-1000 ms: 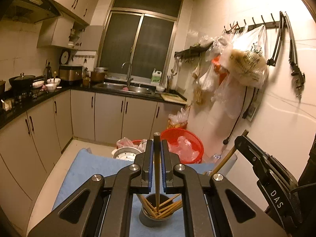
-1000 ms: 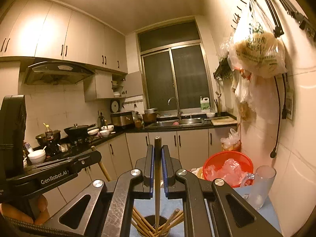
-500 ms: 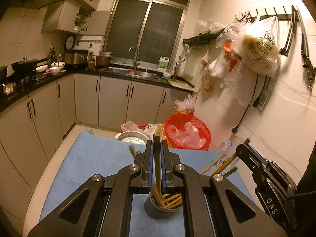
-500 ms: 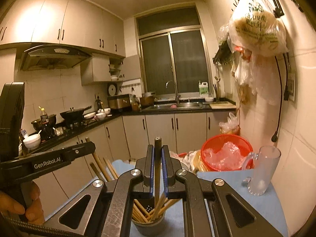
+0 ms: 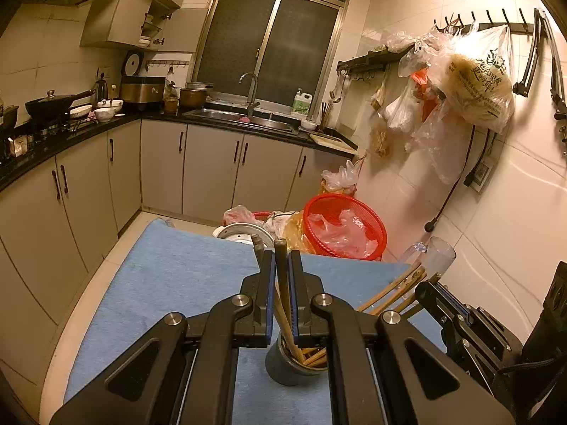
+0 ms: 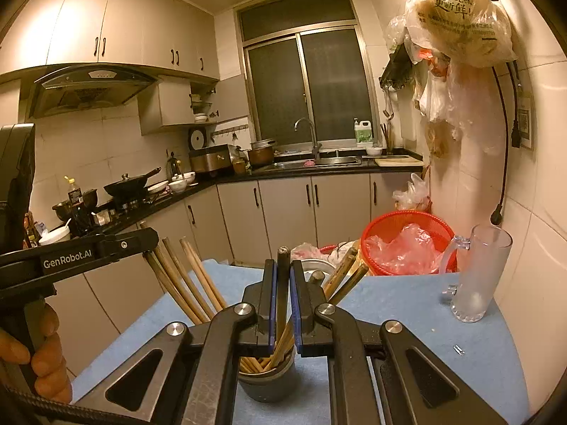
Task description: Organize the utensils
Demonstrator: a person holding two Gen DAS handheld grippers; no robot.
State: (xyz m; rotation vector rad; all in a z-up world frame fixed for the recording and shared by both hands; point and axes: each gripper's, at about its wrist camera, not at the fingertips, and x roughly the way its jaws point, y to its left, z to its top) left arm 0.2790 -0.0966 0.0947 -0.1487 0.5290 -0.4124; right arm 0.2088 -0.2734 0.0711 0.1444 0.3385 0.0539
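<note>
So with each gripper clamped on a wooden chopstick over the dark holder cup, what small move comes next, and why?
Probably open both jaws. The left gripper and right gripper each pinch a brown wooden chopstick whose lower end already appears to sit inside the dark grey round holder cup among the others, so releasing should drop them in.

Below the right jaws, the dark grey round cup (image 6: 266, 386) is half hidden by the gripper frame; its base cannot be seen. The lower ends of the brown wooden chopsticks (image 6: 191, 279) vanish behind it. The surface's blue cloth (image 5: 184, 283) is cut off at the bottom edge.
</note>
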